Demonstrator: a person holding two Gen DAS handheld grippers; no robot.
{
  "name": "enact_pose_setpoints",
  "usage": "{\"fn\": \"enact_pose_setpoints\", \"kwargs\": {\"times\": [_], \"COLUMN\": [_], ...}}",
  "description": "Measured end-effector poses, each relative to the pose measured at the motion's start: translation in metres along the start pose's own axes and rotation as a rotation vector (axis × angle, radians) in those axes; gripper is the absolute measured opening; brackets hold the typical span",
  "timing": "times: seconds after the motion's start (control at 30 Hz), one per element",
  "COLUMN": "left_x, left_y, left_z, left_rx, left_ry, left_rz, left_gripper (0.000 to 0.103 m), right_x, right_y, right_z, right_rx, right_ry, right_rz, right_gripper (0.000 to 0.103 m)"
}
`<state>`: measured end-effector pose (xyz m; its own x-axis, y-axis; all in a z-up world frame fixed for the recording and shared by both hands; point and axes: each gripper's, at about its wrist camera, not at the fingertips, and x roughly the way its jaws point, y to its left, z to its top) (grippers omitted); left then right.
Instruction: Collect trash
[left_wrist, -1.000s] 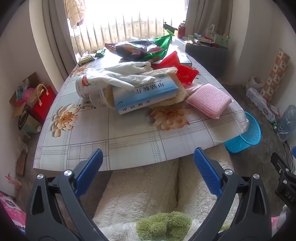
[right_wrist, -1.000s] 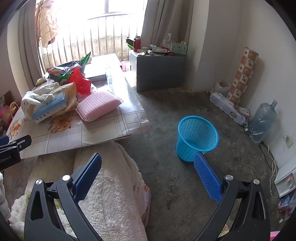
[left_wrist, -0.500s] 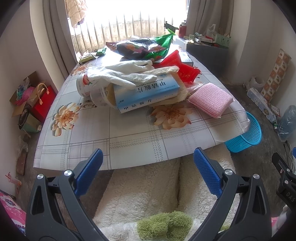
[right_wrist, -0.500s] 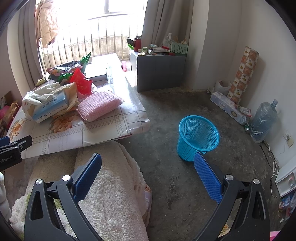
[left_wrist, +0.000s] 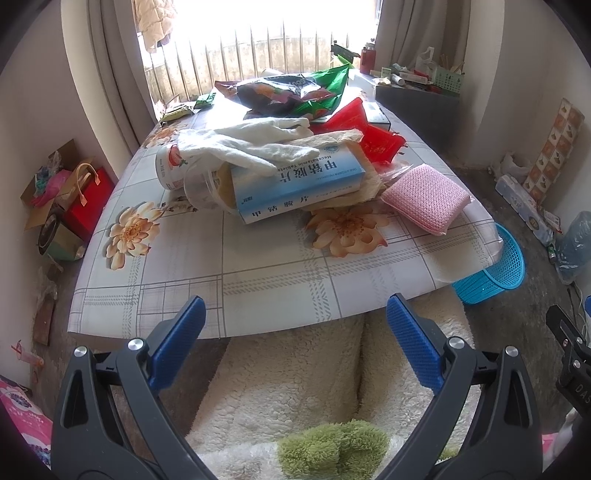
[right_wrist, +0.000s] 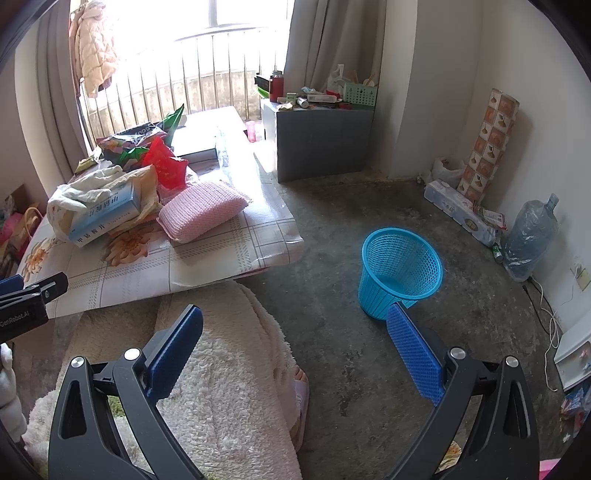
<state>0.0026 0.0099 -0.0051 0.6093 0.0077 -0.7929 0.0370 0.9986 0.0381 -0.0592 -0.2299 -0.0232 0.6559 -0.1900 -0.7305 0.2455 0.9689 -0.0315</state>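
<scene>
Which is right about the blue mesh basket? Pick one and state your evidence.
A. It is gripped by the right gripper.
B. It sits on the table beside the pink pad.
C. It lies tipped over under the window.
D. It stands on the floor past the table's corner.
D: the blue mesh basket stands upright on the concrete floor, clear of the table; the right gripper is open and holds nothing.

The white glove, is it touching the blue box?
Touching. In the left wrist view the white glove lies draped across the top of the blue box, its fingers resting on it.

One blue basket (right_wrist: 400, 271), one pink sponge (left_wrist: 424, 197), one medicine box (left_wrist: 295, 186).
</scene>
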Motion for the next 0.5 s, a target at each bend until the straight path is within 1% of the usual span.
{"fn": "enact_pose_setpoints", "kwargs": {"times": [0.5], "left_x": [0.0017], "left_y": [0.0056], "left_z": [0.0021], "left_rx": [-0.006], "left_ry": [-0.001], "left_rz": [0.005], "left_gripper": [0.094], "right_x": [0.0014], "right_y": [0.0005], "right_z": [-0.0002], "right_rx": [0.0], "right_ry": [0.003], "right_rz": [0.007], "right_gripper": [0.097]}}
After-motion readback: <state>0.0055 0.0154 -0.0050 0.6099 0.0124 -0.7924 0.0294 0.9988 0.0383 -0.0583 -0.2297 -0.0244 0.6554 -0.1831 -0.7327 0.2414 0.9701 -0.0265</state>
